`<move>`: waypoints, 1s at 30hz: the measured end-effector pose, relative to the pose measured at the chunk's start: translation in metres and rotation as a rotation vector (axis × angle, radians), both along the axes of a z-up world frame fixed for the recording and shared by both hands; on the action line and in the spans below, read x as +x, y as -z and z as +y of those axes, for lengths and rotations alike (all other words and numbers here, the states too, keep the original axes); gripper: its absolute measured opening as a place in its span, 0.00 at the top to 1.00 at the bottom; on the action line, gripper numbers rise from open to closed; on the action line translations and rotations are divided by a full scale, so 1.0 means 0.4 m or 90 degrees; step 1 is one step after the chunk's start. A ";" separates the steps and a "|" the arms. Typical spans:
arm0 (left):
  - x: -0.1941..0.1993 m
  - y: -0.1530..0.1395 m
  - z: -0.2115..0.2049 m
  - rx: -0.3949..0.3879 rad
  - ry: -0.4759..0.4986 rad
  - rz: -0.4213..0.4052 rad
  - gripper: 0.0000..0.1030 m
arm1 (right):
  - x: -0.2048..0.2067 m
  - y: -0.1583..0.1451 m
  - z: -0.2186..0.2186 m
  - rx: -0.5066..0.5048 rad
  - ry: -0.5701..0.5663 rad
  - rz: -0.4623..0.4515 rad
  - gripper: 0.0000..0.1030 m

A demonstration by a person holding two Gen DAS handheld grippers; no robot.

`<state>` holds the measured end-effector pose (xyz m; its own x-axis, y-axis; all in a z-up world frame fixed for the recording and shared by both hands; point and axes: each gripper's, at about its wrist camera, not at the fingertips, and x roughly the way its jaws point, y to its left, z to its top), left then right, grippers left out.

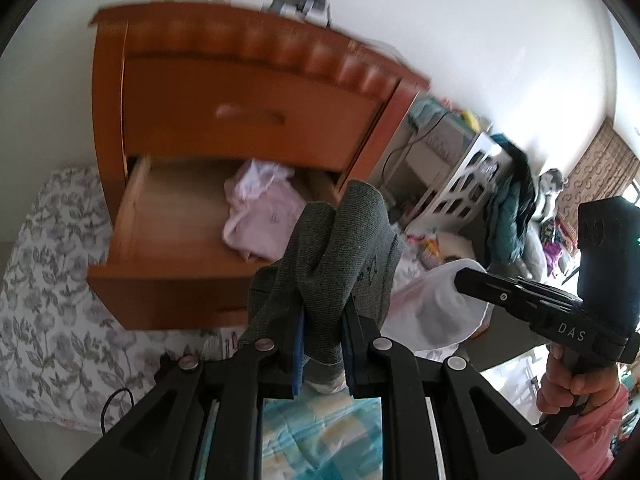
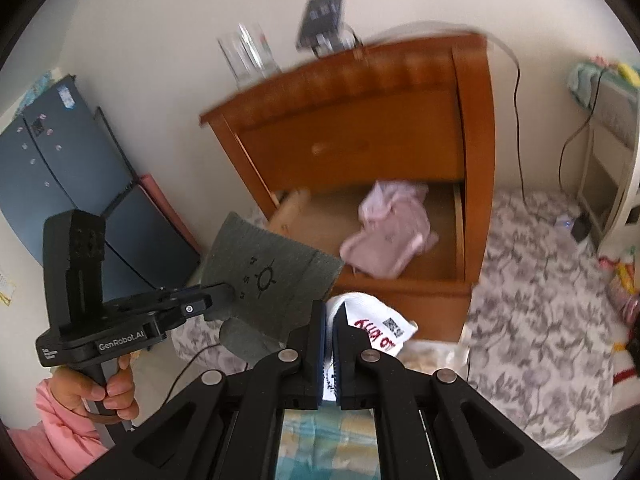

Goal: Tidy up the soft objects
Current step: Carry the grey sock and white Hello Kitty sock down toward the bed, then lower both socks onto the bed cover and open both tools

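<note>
You are in the middle of the task, not near its end. One soft thing, a pink garment (image 1: 262, 216), already lies inside the open bottom drawer (image 1: 132, 216) of the wooden nightstand (image 1: 248, 92), toward the drawer's back and right part. Your left gripper (image 1: 322, 344) is closed on a grey sock (image 1: 340, 248); its blue pads pinch the folded cloth with only a narrow gap, and the sock stands up in front of the drawer, not yet over it. Your right gripper (image 2: 330, 344) is pressed almost fully together on a white sock (image 2: 380, 320) with red letters, which hangs just in front of the drawer's front board. So I judge two pieces are still to be put in, and the drawer is still to be pushed shut afterwards.
</note>
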<state>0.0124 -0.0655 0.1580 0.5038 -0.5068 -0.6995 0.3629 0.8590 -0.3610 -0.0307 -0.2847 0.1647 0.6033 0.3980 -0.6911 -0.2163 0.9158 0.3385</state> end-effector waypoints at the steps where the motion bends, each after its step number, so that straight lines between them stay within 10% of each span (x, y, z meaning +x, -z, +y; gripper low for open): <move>1: 0.004 0.018 -0.002 0.005 0.001 0.011 0.84 | 0.007 0.018 0.002 -0.001 0.001 0.012 0.97; 30: 0.116 0.403 0.044 0.114 -0.060 0.234 0.84 | 0.142 0.376 0.030 -0.040 0.003 0.244 0.94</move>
